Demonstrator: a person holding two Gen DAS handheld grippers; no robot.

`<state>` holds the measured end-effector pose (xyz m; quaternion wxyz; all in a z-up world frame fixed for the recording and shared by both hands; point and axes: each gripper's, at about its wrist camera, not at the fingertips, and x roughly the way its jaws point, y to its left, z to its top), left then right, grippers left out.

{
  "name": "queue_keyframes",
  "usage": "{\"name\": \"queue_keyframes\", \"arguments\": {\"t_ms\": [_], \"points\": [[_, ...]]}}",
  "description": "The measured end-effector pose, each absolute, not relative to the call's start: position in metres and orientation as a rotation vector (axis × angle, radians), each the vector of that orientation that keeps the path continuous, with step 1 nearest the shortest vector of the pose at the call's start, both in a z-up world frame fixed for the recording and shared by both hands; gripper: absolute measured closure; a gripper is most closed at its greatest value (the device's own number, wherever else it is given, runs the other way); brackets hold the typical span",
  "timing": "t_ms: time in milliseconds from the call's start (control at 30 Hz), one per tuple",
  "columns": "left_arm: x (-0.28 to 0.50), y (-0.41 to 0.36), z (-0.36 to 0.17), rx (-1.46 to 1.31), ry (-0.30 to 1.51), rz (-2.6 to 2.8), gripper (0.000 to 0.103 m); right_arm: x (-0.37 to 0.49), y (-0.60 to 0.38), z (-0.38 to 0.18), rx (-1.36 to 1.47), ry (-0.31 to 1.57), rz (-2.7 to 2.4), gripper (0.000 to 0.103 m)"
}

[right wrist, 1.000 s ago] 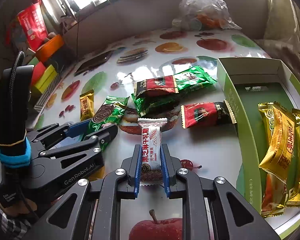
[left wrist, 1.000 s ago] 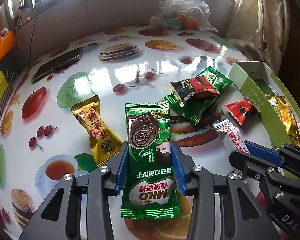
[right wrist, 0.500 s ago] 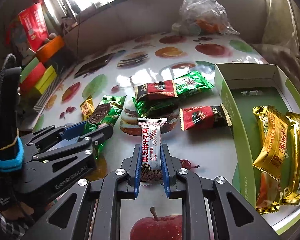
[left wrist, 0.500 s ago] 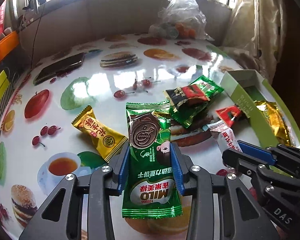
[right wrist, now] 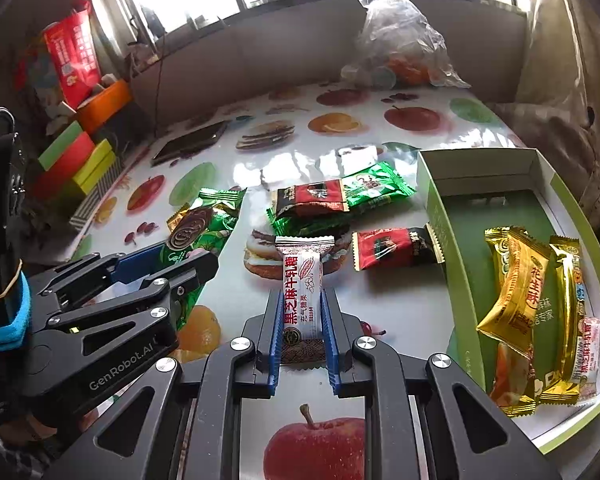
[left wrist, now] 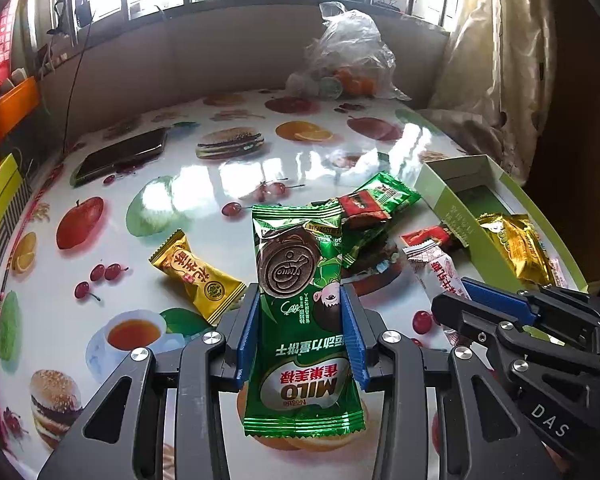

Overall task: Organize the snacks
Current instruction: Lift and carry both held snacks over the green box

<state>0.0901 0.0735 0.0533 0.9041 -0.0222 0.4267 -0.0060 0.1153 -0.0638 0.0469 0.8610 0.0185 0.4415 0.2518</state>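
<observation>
My left gripper [left wrist: 300,332] is shut on a green Milo biscuit packet [left wrist: 300,312] and holds it above the table. My right gripper [right wrist: 302,332] is shut on a white sesame nougat bar [right wrist: 302,292], also lifted. A green open box [right wrist: 448,240] stands at the right with several gold snack packets [right wrist: 516,292] inside. A gold packet [left wrist: 196,276] lies on the table left of the Milo packet. A small pile of red-black and green packets [right wrist: 332,200] and a red packet [right wrist: 392,248] lie between the grippers and the box.
The fruit-print table [left wrist: 172,208] carries a black phone [left wrist: 120,156] at the far left and a plastic bag of fruit [left wrist: 348,64] at the back. Coloured boxes [right wrist: 76,160] stack at the left edge. A curtain [left wrist: 500,80] hangs at the right.
Both grippers have risen and pulled back from the table with their snacks held; the table and box now look farther below.
</observation>
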Motion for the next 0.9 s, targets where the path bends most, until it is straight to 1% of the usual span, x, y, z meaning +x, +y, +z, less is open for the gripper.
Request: {"name": "queue_keyframes", "arguments": {"t_ms": [500, 900], "points": [[0.091, 0.051, 0.077, -0.039, 0.847, -0.074, 0.064, 0.108, -0.09, 0.066, 0.062, 0.886, 0.473, 0.085], [0.117, 0.008, 0.09, -0.089, 0.848, -0.208, 0.064, 0.114, -0.144, 0.081, 0.097, 0.856, 0.346, 0.085]]}}
